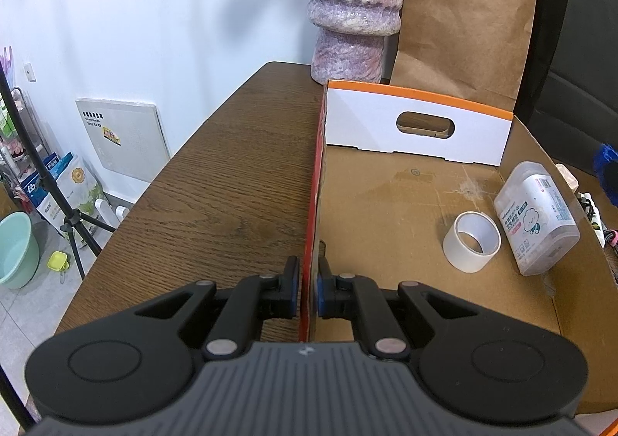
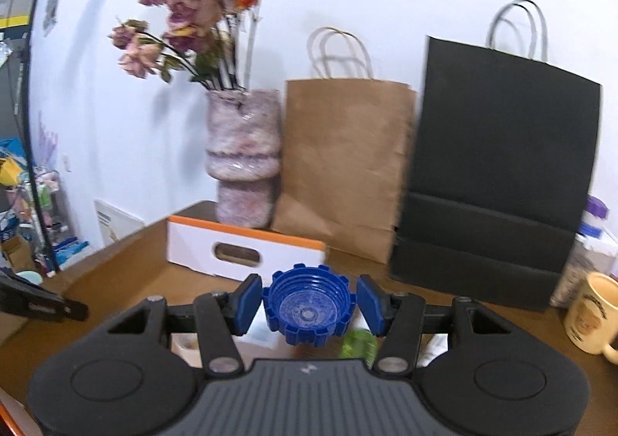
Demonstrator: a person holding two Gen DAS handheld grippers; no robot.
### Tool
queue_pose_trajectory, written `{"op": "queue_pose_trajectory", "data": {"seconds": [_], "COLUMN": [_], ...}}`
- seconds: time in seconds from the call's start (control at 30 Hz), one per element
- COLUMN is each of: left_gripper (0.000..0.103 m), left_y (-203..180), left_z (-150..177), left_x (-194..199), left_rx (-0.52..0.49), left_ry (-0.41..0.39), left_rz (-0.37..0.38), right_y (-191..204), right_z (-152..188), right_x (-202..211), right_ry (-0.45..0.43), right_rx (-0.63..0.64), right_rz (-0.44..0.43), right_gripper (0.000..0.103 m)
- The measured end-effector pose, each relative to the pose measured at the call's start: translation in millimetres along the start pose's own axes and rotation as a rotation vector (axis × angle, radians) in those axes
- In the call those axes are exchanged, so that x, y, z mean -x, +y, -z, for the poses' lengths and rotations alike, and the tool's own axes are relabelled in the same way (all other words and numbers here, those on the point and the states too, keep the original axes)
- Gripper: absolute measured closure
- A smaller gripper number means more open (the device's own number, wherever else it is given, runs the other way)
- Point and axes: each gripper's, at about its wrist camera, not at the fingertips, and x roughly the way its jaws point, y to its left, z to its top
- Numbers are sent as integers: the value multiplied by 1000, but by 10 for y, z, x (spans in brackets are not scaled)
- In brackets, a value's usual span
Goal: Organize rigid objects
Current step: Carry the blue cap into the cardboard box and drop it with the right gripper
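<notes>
Blue cap (image 2: 309,310): blurred, underside toward lens.

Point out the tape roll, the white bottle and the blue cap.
tape roll (image 1: 471,241), left wrist view, outer band.
white bottle (image 1: 537,219), left wrist view, labelled side.
blue cap (image 2: 309,310), right wrist view, inside of the cap.

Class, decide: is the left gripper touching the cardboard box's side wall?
Touching. The left wrist view shows the left gripper shut on the cardboard box's side wall, one pad pressing each face.
</notes>
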Motion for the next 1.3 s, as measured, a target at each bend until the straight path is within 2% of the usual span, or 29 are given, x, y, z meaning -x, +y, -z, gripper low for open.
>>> {"op": "queue_pose_trajectory", "data": {"seconds": [0.4,1.13,1.17,1.2,1.23,1.27,1.3], "left_gripper": [93,93,93,93,93,93,93], "left_y": [-5,-17,-17,-16,-17,-16,-16], "left_z": [-6,-11,-12,-12,-12,-14,-12], "left_x": [-1,-9,-8,-8,-9,-12,-8], "left_rx": [-5,-8,-8,-8,-8,-7,-7], "left_ry": [-6,-9,-9,-9,-9,-9,-9], "left_rz": [-5,-7,-7,-7,-7,-7,-7], "right_y": [480,748,748,748,748,743,739], "right_z": [-235,-169,-165,-162,-161,-160,-166], "right_x": [-186,-436,-439,-443,-445,-436,-428], "right_ry": [-17,67,72,77,79,72,68], "right_rx": [70,128,129,131,131,129,128], "right_rz": [-122,-169,-167,-162,-152,-139,-134], "right_gripper": [50,49,46,39,18,6,6]}}
